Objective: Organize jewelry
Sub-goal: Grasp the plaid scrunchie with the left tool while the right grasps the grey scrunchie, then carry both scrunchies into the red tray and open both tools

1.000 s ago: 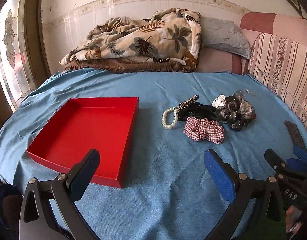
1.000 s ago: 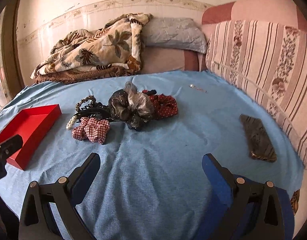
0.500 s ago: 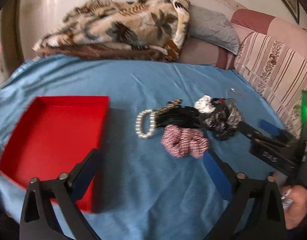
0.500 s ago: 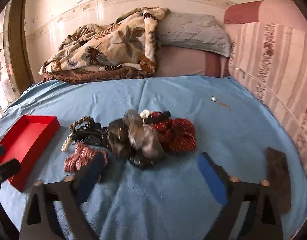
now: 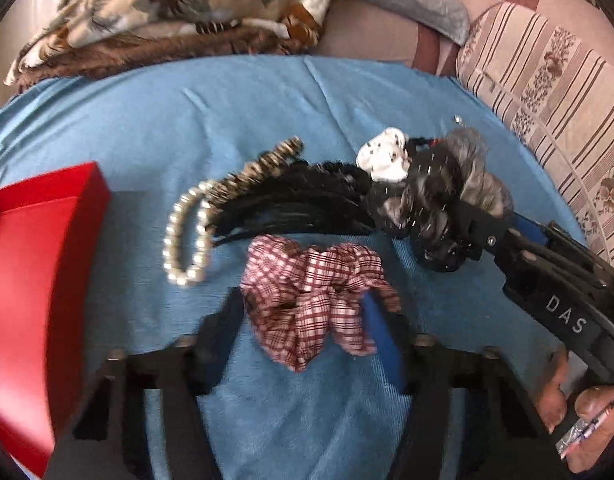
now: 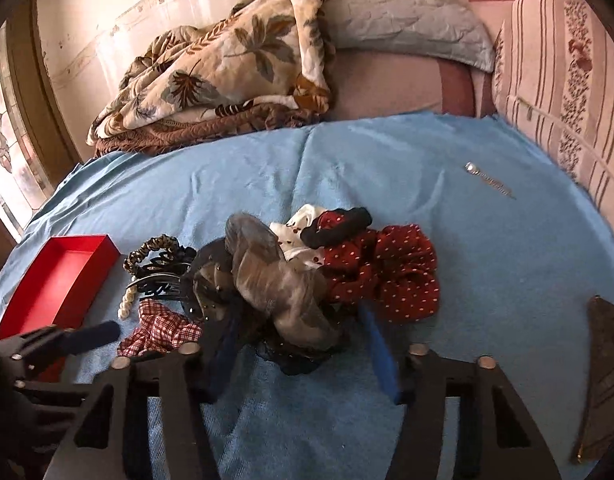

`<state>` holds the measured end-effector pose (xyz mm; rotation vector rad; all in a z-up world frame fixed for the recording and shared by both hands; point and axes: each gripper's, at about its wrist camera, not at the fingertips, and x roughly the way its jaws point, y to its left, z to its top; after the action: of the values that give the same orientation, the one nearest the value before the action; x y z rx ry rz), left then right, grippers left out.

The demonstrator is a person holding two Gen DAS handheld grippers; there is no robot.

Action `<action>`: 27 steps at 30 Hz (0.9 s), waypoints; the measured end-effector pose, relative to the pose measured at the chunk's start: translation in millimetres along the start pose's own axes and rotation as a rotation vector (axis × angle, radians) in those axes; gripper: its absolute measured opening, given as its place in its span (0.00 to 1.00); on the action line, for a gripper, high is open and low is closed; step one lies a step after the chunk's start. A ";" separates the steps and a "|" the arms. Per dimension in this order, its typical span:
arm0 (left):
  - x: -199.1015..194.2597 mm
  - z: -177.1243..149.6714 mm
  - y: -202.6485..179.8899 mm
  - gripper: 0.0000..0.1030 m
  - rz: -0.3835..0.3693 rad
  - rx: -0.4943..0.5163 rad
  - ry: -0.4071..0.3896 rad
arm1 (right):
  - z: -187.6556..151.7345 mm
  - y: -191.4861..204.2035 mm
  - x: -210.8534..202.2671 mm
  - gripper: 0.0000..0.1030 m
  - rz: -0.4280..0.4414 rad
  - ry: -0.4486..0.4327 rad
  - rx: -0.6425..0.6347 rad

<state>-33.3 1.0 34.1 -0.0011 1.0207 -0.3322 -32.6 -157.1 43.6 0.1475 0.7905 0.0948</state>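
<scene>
Both hand-held grippers were at the heap of accessories on the blue sheet [image 6: 447, 208]. The left gripper [image 5: 303, 320] stood with its jaws well apart on either side of the plaid scrunchie [image 5: 315, 300], neither visibly pinching it. The right gripper [image 6: 303, 344] was likewise spread around the grey-and-black scrunchie [image 6: 275, 284], with nothing gripped as far as the views showed. The red tray [image 5: 31, 280], judged to be the destination, lay well apart to the left, with no items in the parts of it that showed. The likeliest fault was entanglement: the grey-and-black scrunchie overlapped the black claw clips [image 5: 291, 204], the red dotted scrunchie [image 6: 387, 272] and the white spotted piece [image 5: 385, 154], so closing there could drag neighbours along or scatter them. The pearl bracelet [image 5: 187, 236] lay partly under the clips beside the leopard-print hair tie [image 5: 263, 164], and could be pulled off by any tug on them. With both tools so close, their fingers could also collide. Soft fabric might slip from a shallow pinch. A small silver trinket [image 6: 489, 180] lay apart near the striped cushion [image 6: 563, 92] and could be overlooked. The only legible writing was "DAS" on the right tool's body in the left view.
</scene>
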 end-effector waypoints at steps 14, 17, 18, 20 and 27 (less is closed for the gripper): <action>-62.1 -17.1 17.8 0.12 -0.046 -0.036 -0.082 | -10.8 4.9 -23.6 0.08 0.133 -0.034 0.047; -80.1 -23.6 37.4 0.12 -0.037 -0.064 -0.107 | -15.9 10.6 -33.4 0.08 0.125 -0.052 0.035; -87.7 -25.9 48.6 0.12 -0.029 -0.081 -0.119 | -18.2 12.7 -35.0 0.08 0.120 -0.053 0.032; -97.9 -26.5 66.2 0.12 -0.011 -0.105 -0.141 | -24.6 17.5 -35.3 0.08 0.116 -0.042 0.033; -116.1 -19.8 137.0 0.12 0.081 -0.177 -0.201 | -32.4 60.2 -47.0 0.08 0.150 -0.014 -0.020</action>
<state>-68.0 165.8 99.5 -0.1502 0.8451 -0.1635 -90.3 -101.2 64.1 0.1877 0.7636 0.2429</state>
